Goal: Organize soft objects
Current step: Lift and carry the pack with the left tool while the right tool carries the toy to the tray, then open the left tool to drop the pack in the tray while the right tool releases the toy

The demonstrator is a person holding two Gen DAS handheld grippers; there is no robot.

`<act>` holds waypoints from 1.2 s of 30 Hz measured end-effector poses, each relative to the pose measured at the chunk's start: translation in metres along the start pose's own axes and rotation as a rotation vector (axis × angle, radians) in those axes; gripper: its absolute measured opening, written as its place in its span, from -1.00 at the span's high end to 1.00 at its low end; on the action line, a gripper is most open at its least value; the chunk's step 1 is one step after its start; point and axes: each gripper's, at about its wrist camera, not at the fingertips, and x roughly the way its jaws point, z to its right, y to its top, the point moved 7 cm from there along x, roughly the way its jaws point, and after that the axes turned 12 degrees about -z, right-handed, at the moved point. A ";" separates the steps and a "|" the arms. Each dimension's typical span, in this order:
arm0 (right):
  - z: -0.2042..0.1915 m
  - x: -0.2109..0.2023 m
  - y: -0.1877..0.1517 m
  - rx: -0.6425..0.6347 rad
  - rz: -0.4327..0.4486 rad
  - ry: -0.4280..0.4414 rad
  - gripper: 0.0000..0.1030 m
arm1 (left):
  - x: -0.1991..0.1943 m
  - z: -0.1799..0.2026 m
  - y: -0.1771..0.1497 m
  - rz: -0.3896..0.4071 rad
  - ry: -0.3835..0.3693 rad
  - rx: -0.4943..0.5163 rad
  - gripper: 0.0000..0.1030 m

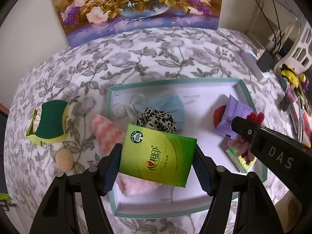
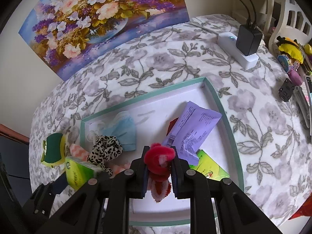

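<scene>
My left gripper point(image 1: 157, 149) is shut on a green tissue pack point(image 1: 158, 156) and holds it over the near-left part of the teal-rimmed white tray point(image 1: 175, 81). My right gripper point(image 2: 159, 154) is shut on a red fuzzy plush piece point(image 2: 159, 159) above the tray's point(image 2: 224, 107) near side. In the tray lie a blue face mask point(image 1: 173, 105), a leopard scrunchie point(image 1: 156, 120), a purple packet point(image 1: 233, 117), a pink fluffy cloth point(image 1: 136, 185) and a small green pack point(image 2: 210, 167). The tissue pack also shows in the right wrist view point(image 2: 78, 172).
Left of the tray on the floral cloth lie a green-and-yellow sponge point(image 1: 51, 119), a pink chevron cloth point(image 1: 106, 132) and a beige puff point(image 1: 64, 159). A white power strip point(image 2: 237, 50) with a black charger, a white basket and small clutter sit at the far right. A flower painting point(image 1: 136, 5) leans behind.
</scene>
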 end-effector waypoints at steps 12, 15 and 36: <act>-0.010 0.008 -0.004 -0.036 -0.032 -0.021 0.55 | 0.006 -0.002 -0.004 -0.029 0.014 -0.004 -0.40; -0.010 0.006 -0.004 -0.036 -0.028 -0.020 0.55 | 0.006 -0.003 -0.004 -0.026 0.022 0.003 -0.49; 0.008 -0.001 0.001 0.055 0.002 -0.043 -0.79 | -0.011 -0.030 0.001 0.031 -0.008 -0.079 -0.78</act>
